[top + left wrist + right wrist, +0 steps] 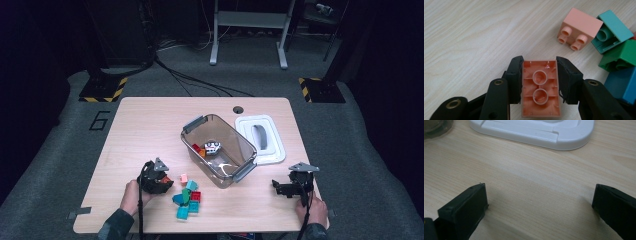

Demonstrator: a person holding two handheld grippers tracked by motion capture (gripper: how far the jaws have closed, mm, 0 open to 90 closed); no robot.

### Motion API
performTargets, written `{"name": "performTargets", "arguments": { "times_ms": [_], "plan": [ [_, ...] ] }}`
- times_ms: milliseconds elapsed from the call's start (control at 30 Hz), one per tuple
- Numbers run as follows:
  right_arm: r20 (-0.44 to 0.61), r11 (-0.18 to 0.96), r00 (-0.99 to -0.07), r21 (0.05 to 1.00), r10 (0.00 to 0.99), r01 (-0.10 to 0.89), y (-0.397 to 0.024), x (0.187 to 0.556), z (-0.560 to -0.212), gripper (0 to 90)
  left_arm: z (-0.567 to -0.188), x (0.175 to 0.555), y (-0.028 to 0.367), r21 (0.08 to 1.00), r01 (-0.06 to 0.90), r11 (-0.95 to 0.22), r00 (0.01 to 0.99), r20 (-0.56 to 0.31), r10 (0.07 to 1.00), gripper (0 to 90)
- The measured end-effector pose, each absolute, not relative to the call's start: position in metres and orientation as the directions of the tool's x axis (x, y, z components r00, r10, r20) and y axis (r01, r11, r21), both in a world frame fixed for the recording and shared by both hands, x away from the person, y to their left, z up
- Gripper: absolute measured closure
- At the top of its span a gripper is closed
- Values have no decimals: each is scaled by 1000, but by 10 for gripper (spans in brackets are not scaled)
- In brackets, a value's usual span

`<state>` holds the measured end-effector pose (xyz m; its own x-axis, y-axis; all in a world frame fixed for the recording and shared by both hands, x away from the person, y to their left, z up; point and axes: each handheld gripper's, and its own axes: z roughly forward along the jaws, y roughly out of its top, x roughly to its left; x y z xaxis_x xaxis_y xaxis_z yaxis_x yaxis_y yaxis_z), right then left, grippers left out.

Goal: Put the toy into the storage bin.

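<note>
Left gripper (pixel 539 75) clamps one salmon brick (pixel 540 88)

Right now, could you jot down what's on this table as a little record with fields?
Left tool: shut on a salmon brick, hollow underside showing
Right tool: open above bare wood, holding nothing
Brick pile: pink, teal, green, red and blue, beside the left tool
Clear bin: open, a few pieces inside
White lid: flat on the table, beside the bin
</note>
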<state>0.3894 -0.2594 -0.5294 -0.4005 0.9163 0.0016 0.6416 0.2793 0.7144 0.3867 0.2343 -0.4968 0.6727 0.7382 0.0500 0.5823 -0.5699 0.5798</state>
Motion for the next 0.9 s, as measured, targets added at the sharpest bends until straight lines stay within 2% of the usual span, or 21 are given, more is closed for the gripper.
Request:
{"name": "performTargets", "arguments": {
  "times_ms": [400, 900],
  "plan": [
    [0, 281, -402, 715, 916, 640, -260, 389, -530, 0, -484, 389, 236, 610, 567, -554, 681, 33, 732, 591],
    [5, 275, -398, 714, 917, 644, -259, 389, -529, 0, -449, 400, 235, 651, 522, -551, 684, 67, 726, 591]
  ]
}}
